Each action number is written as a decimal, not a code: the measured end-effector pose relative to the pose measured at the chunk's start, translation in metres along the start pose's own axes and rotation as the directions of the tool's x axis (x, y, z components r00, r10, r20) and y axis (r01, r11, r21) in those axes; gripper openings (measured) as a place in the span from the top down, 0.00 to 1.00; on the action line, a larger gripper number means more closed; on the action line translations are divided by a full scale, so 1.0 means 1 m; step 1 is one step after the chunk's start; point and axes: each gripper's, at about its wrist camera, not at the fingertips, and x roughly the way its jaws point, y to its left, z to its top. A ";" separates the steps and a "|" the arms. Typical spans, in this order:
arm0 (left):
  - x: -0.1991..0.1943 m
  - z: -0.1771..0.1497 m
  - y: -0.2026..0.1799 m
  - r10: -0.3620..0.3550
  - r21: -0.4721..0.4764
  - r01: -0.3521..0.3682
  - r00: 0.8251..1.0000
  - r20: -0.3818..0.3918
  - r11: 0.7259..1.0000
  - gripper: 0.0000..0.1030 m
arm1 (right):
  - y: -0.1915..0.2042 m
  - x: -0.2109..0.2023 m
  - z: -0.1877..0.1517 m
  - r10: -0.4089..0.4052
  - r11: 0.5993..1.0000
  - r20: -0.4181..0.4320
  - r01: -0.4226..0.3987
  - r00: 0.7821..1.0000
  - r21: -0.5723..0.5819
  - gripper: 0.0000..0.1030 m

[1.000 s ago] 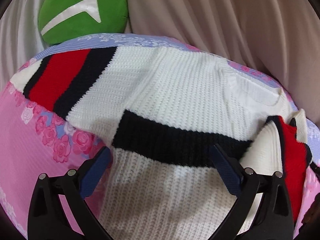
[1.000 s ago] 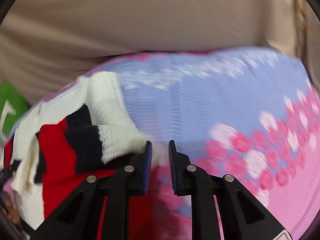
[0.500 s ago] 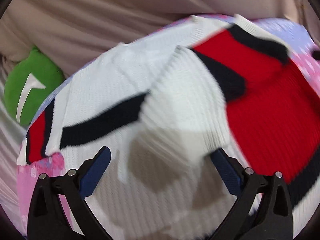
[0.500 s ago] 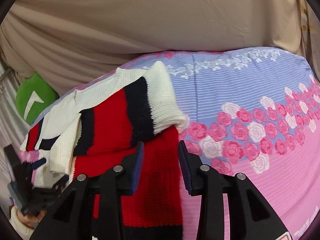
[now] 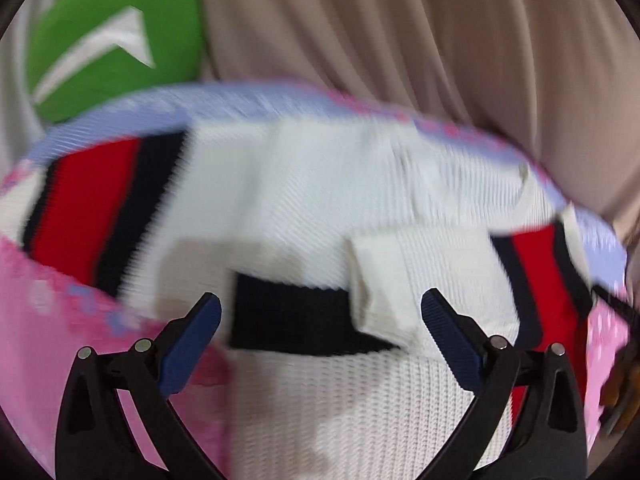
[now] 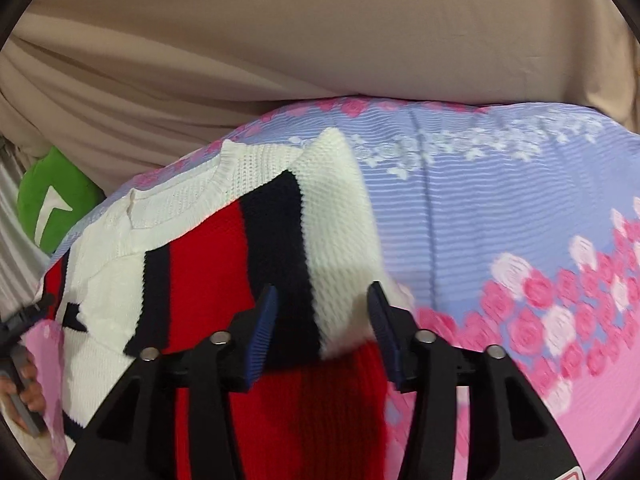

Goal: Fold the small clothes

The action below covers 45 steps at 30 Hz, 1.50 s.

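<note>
A small white knit sweater (image 5: 320,200) with red and navy stripes lies on the floral bedsheet (image 5: 48,300). Its right sleeve (image 6: 280,248) is folded across the body; the left sleeve (image 5: 92,208) lies spread out to the left. My left gripper (image 5: 320,316) is open and empty above the navy band of the sweater body. My right gripper (image 6: 322,312) is open over the cuff end of the folded right sleeve, holding nothing. The sweater also shows in the right wrist view (image 6: 180,208).
A green cushion (image 5: 116,40) with a white mark sits behind the bed at the left, also in the right wrist view (image 6: 56,204). Beige curtain (image 6: 320,40) hangs behind. The floral sheet (image 6: 520,220) stretches to the right of the sweater.
My right gripper has opened, let go of the right sleeve and left it folded over the body. My left gripper swung right, then back over the sweater's lower part, staying open.
</note>
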 end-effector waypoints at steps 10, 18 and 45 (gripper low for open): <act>-0.008 0.018 -0.027 -0.049 0.022 0.047 0.992 0.118 0.999 0.95 | 0.009 -0.028 0.028 0.156 0.988 0.165 -0.154 0.974 -0.026 0.92; 0.033 0.004 0.001 0.062 0.012 -0.063 0.995 0.077 0.998 0.94 | -0.016 0.025 0.002 0.100 0.995 0.057 -0.101 0.993 0.020 0.92; -0.090 -0.015 0.145 0.228 -0.324 -0.115 0.913 0.338 0.939 0.13 | 0.019 -0.073 -0.089 0.138 0.979 0.087 -0.123 0.987 -0.161 0.79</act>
